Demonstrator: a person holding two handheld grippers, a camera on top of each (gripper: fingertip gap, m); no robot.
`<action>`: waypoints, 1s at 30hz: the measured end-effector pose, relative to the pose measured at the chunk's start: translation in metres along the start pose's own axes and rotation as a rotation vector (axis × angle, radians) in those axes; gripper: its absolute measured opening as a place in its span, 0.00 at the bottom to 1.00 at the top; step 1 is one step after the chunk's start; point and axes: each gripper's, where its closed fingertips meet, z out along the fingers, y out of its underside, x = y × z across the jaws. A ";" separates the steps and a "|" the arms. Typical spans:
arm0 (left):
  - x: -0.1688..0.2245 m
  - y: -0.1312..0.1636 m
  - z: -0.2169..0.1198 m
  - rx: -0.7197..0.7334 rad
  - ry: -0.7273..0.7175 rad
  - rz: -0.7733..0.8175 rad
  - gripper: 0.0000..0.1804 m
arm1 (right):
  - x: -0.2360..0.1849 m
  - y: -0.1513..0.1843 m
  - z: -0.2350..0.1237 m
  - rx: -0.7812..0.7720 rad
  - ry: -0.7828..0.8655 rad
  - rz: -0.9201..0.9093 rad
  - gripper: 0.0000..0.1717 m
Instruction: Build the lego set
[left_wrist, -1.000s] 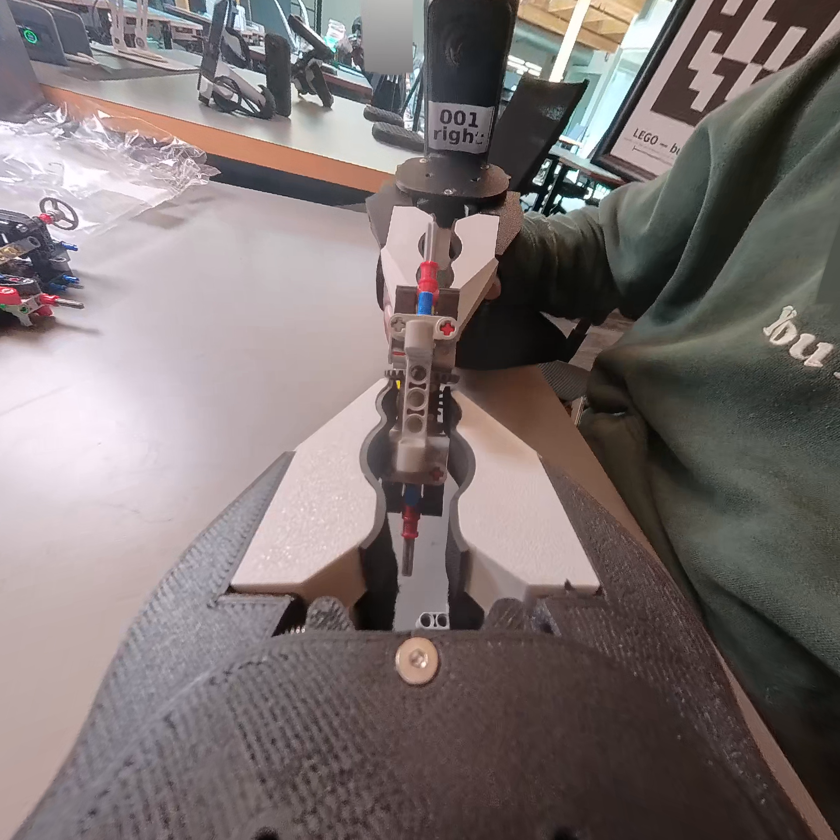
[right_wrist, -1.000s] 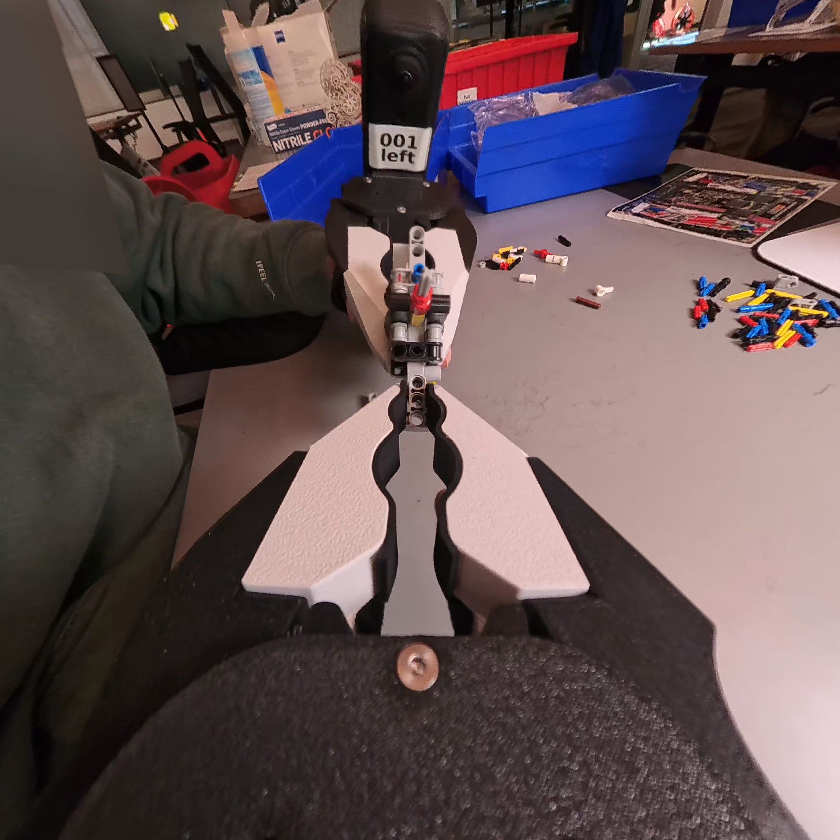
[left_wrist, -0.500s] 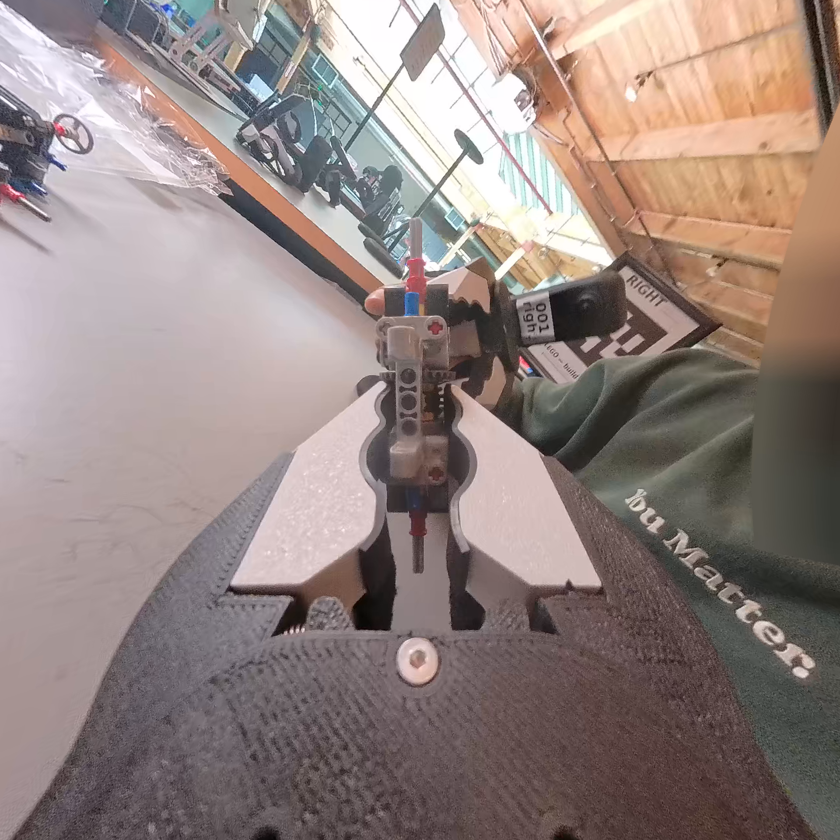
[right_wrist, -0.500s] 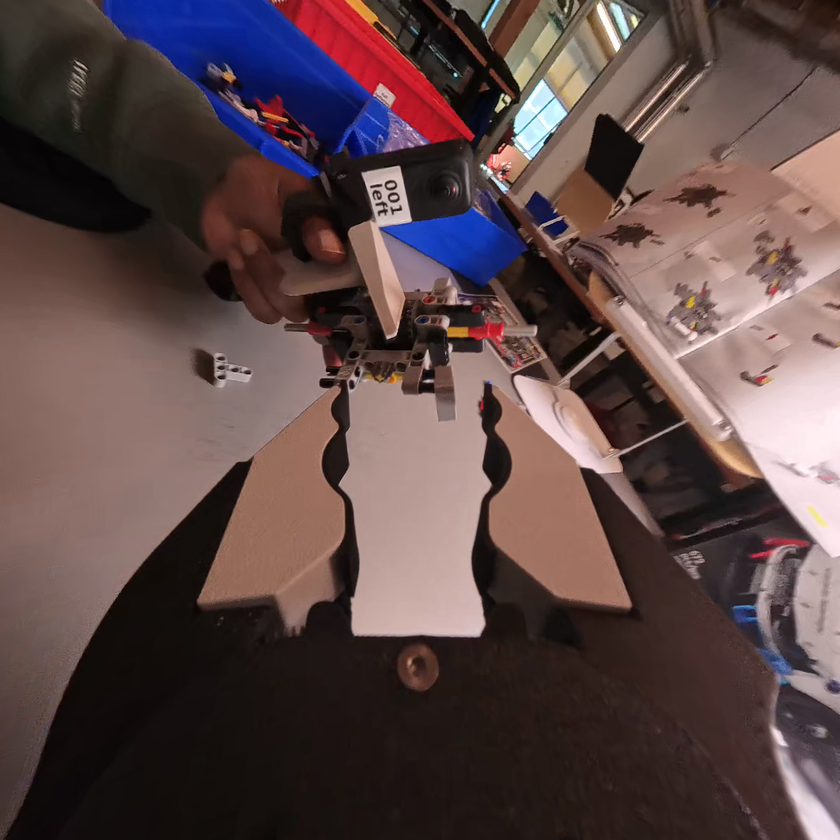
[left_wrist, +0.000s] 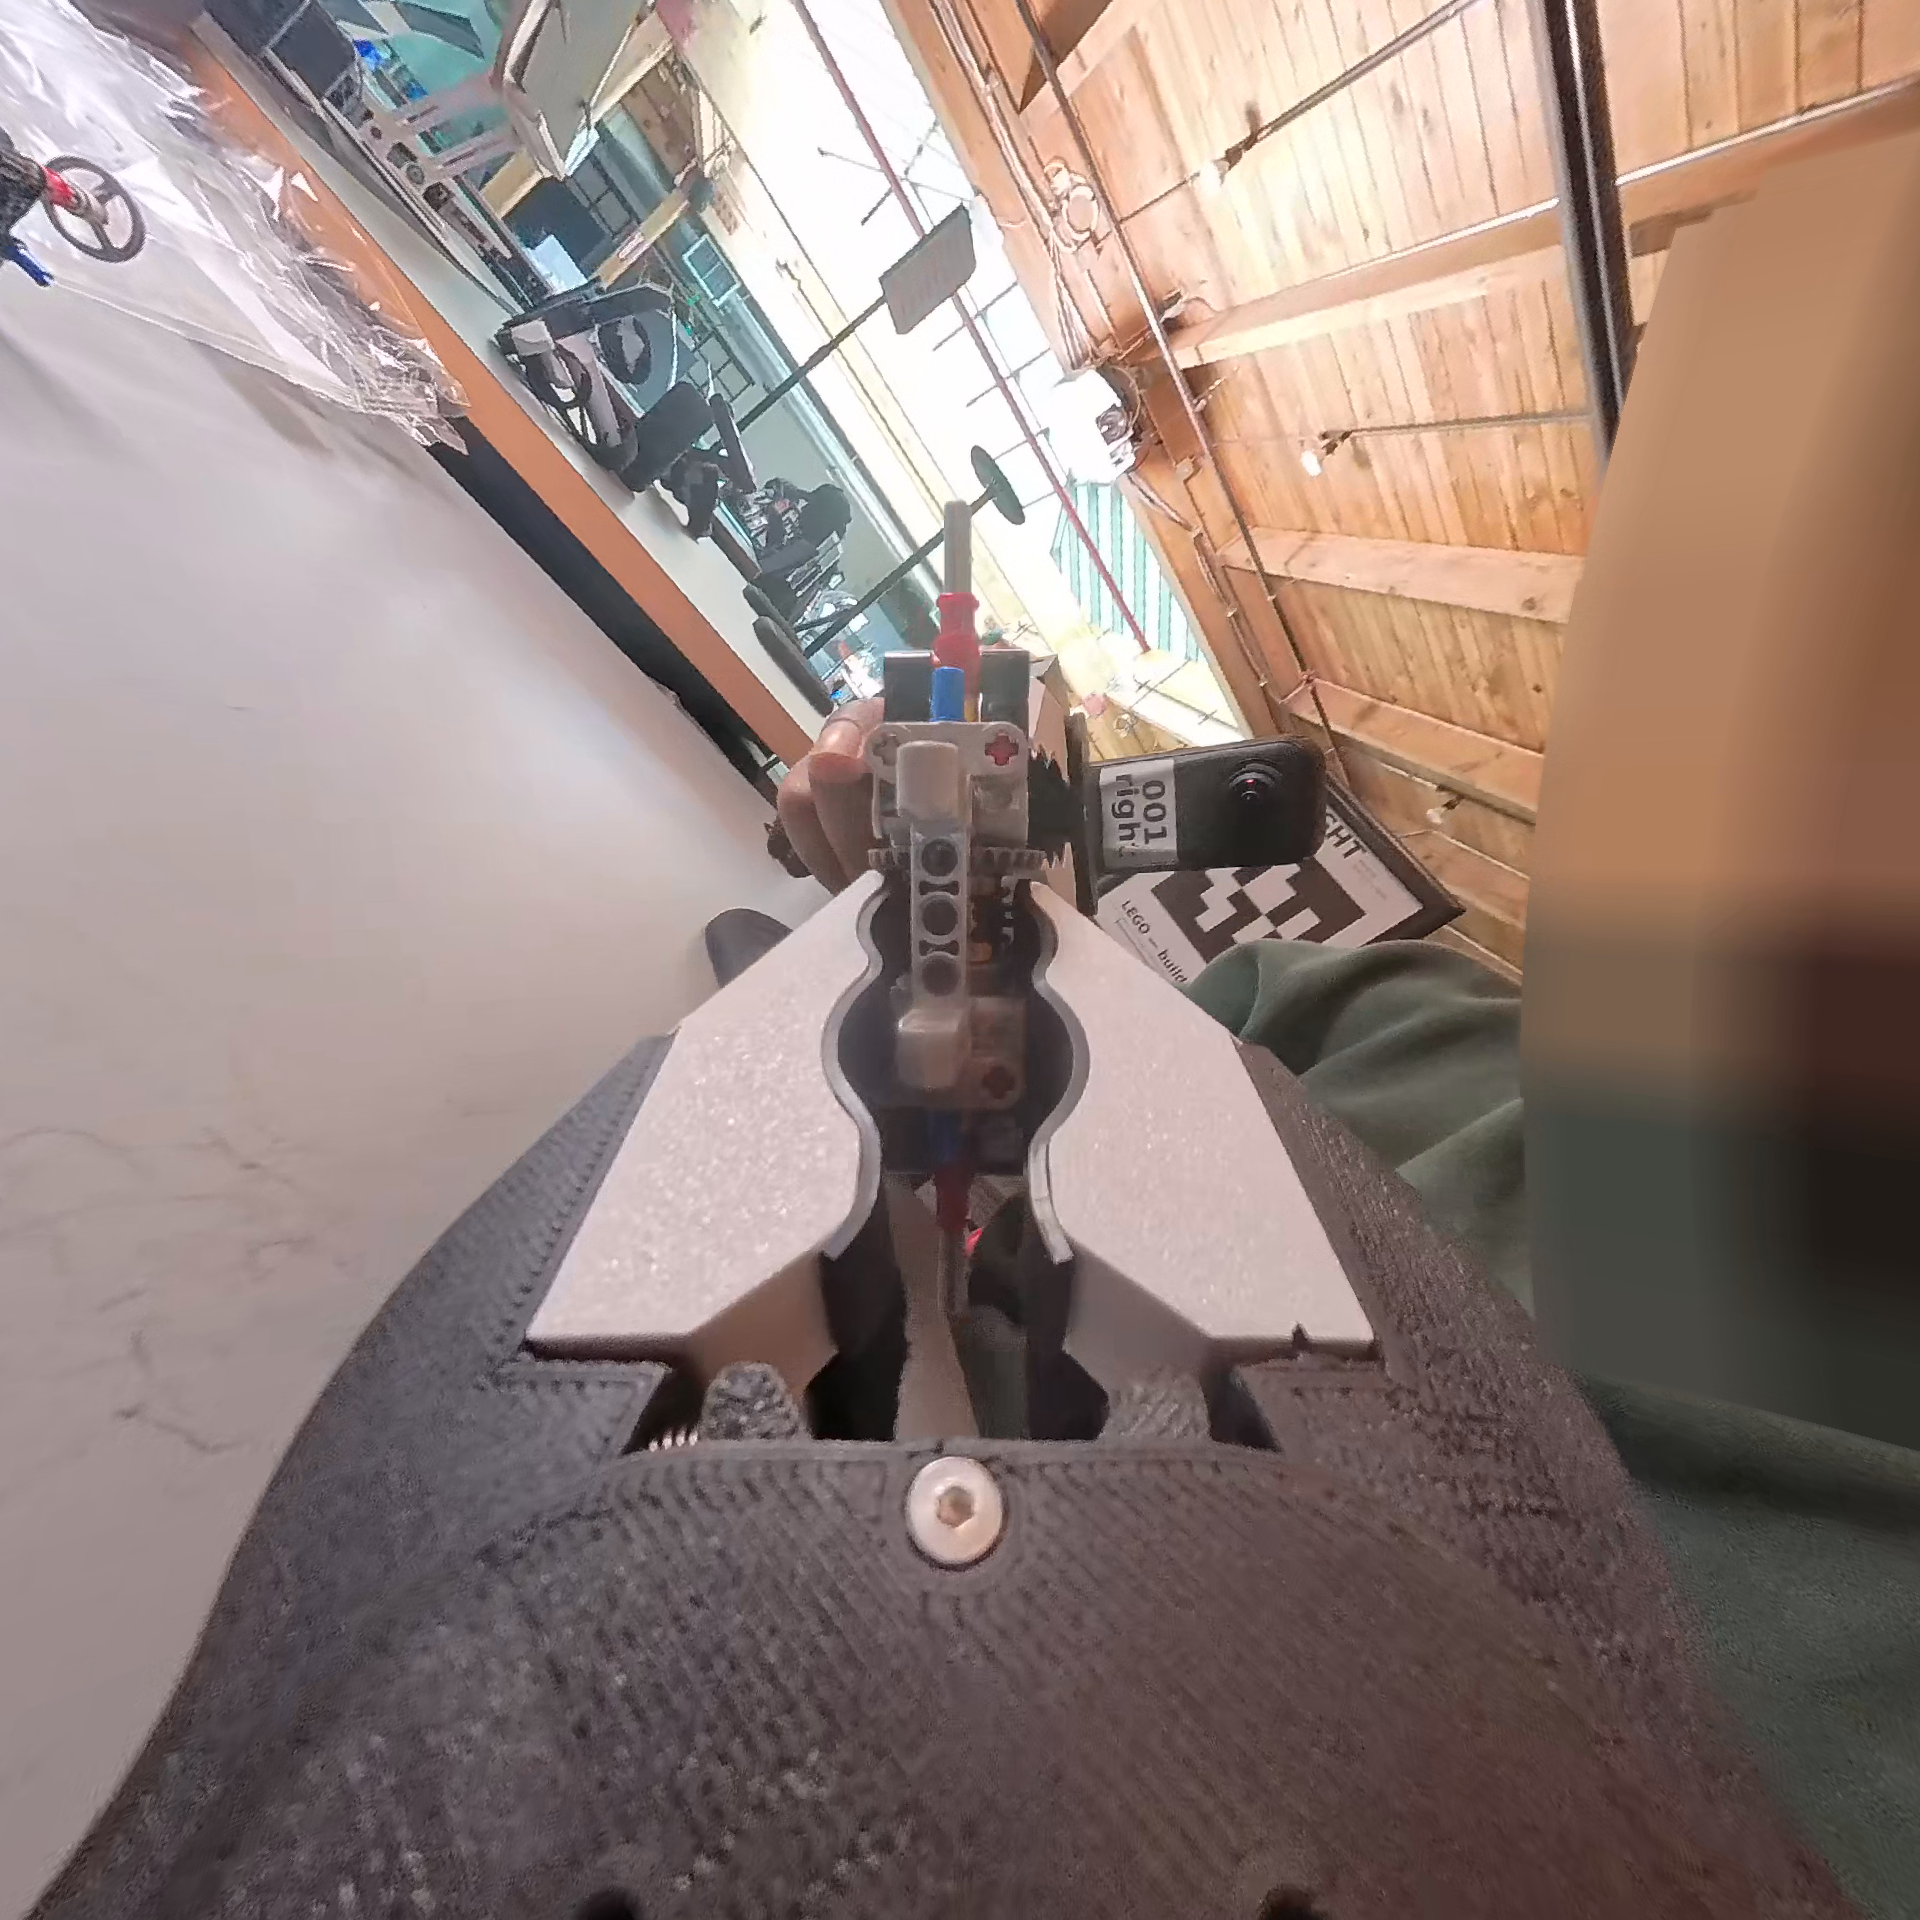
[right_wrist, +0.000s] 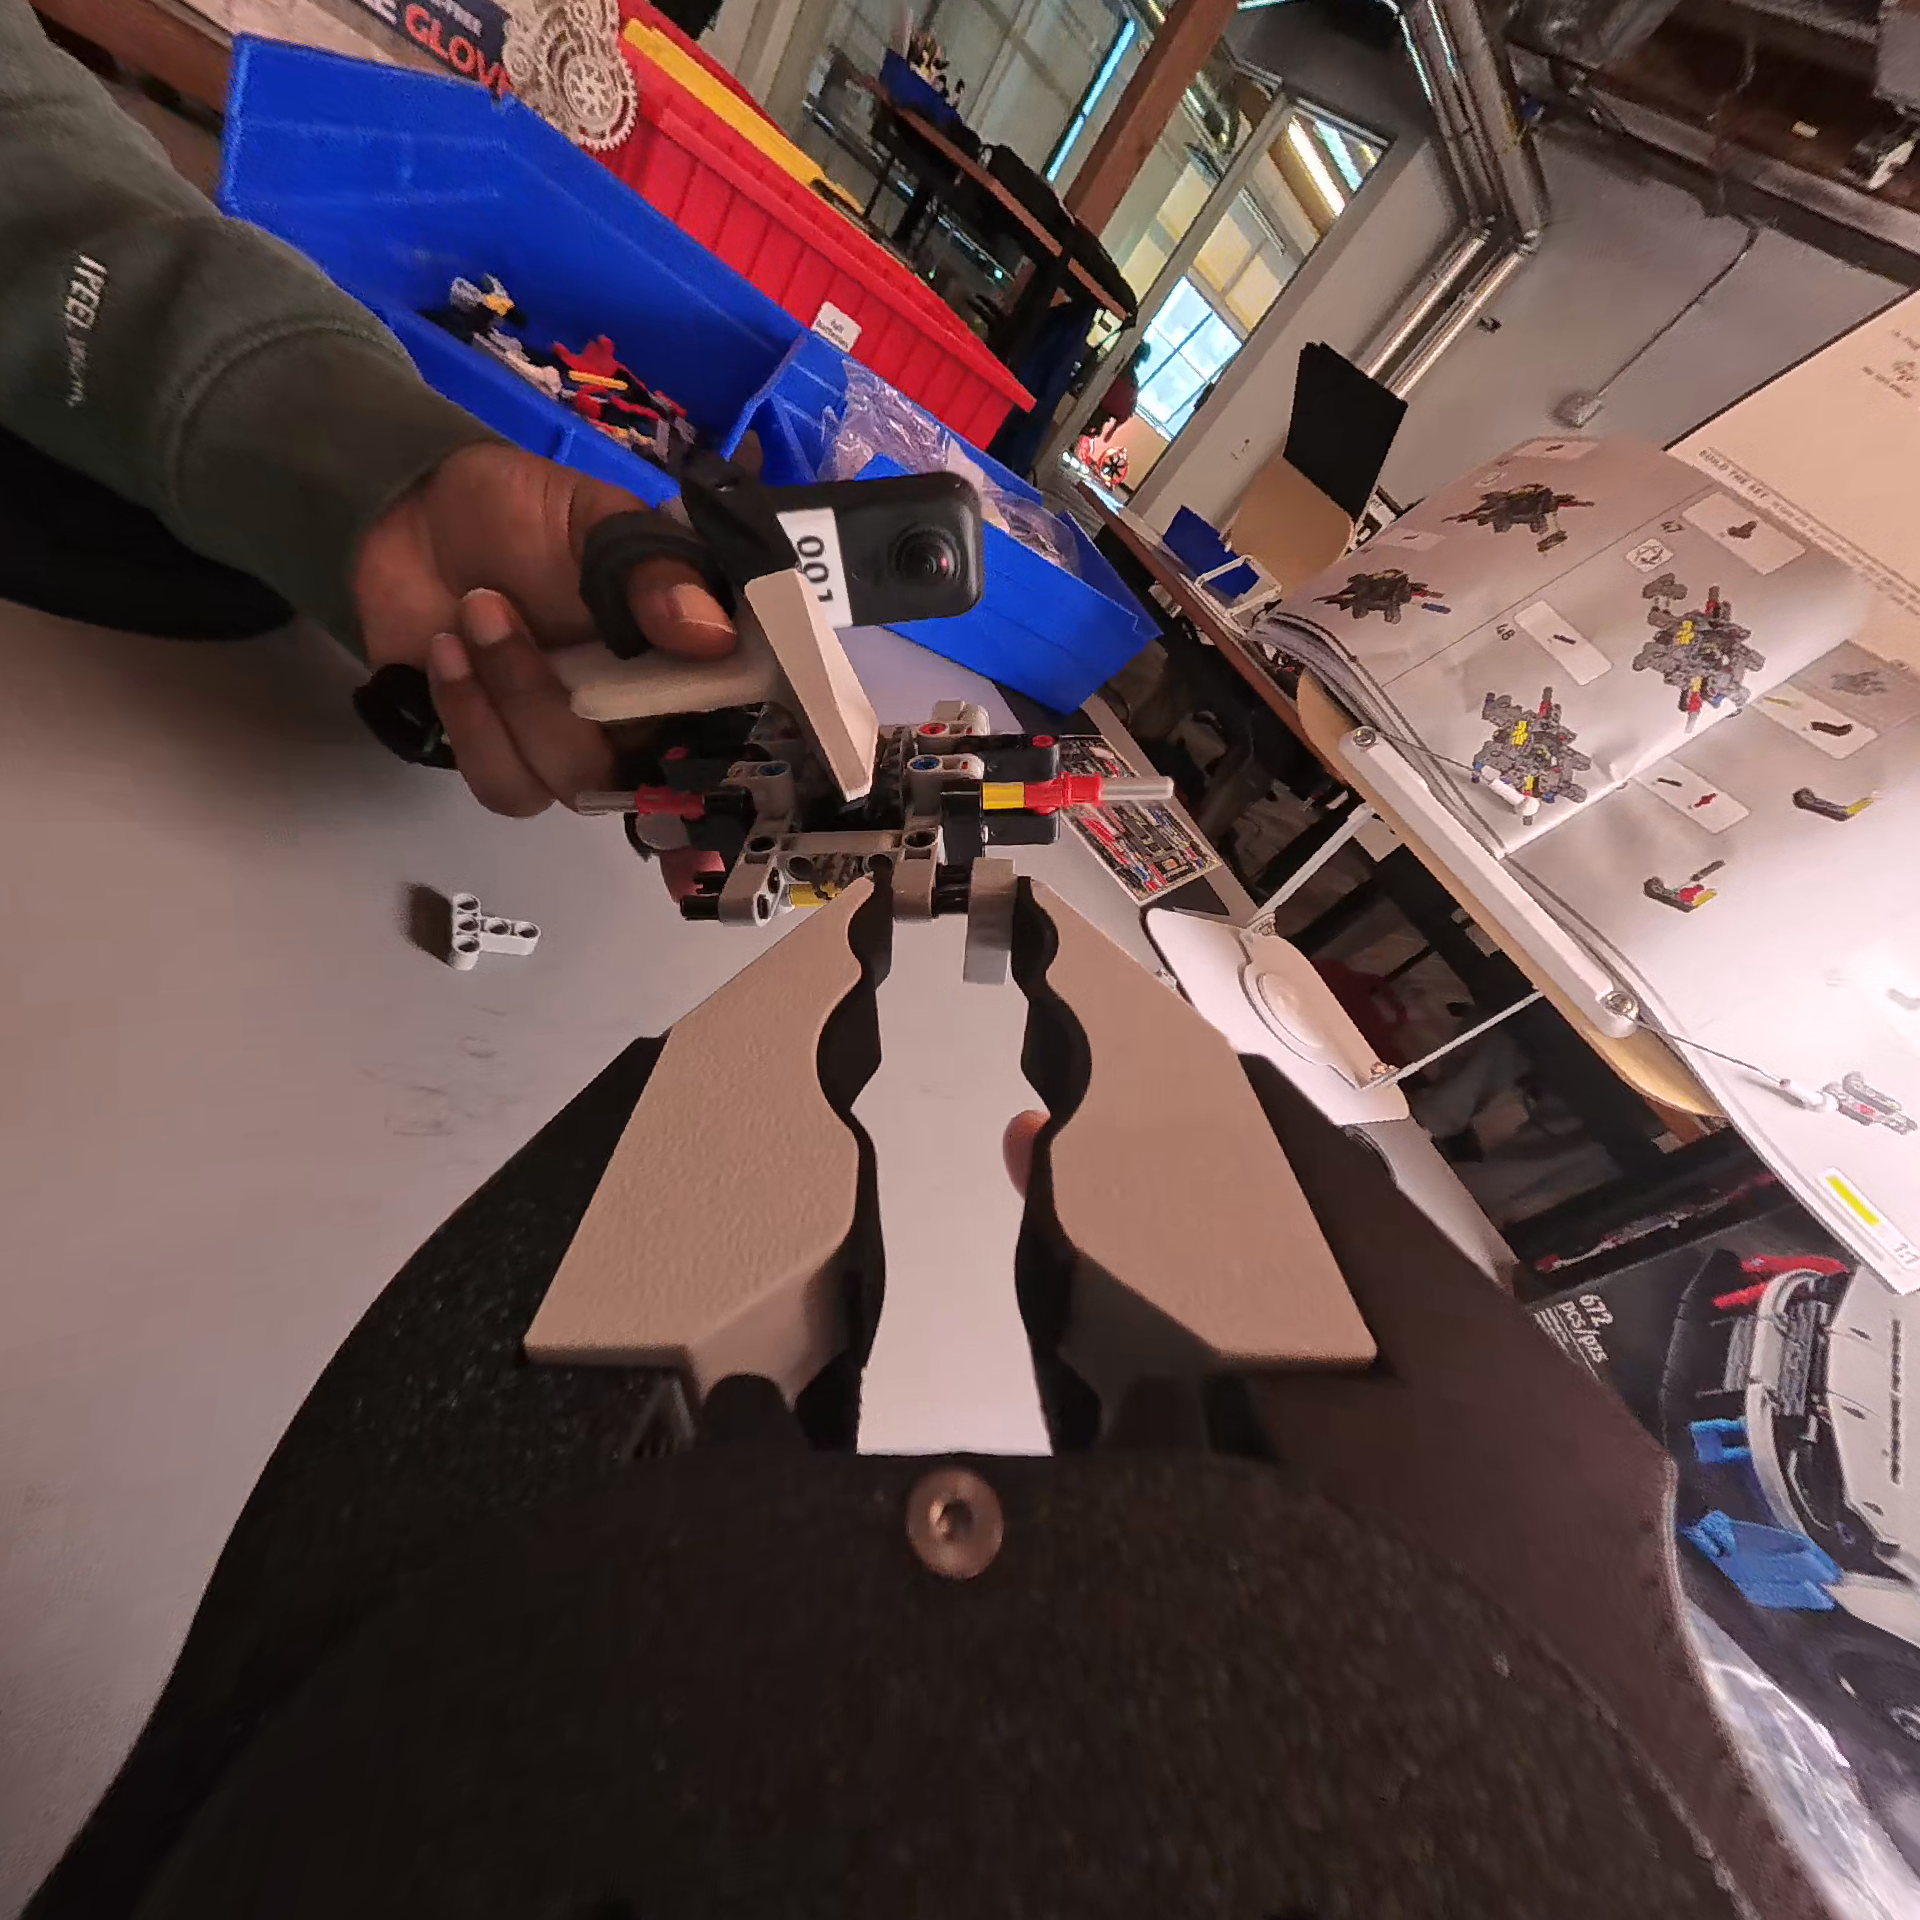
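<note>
Between the left claw's clenched fingers sits a grey brick assembly; right claw grips its lower beams.

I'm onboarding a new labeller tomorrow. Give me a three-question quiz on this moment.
1. True or false: the left hand-held gripper is clamped on the brick assembly.
2. Which bin sits nearer the person's hand: A) red bin B) blue bin?
3. Fill in: the loose white T-shaped piece lies on the ____.

Key: 1 true; 2 B; 3 table.
</note>
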 end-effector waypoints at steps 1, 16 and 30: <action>0.001 0.000 0.000 0.004 0.004 -0.004 0.10 | 0.000 -0.001 0.000 0.006 0.003 0.000 0.12; -0.003 0.002 0.000 -0.011 0.015 -0.063 0.11 | -0.004 0.002 0.002 0.029 -0.033 -0.017 0.08; 0.006 0.008 -0.003 -0.072 0.062 -0.035 0.15 | -0.003 0.003 -0.011 0.086 -0.194 0.113 0.09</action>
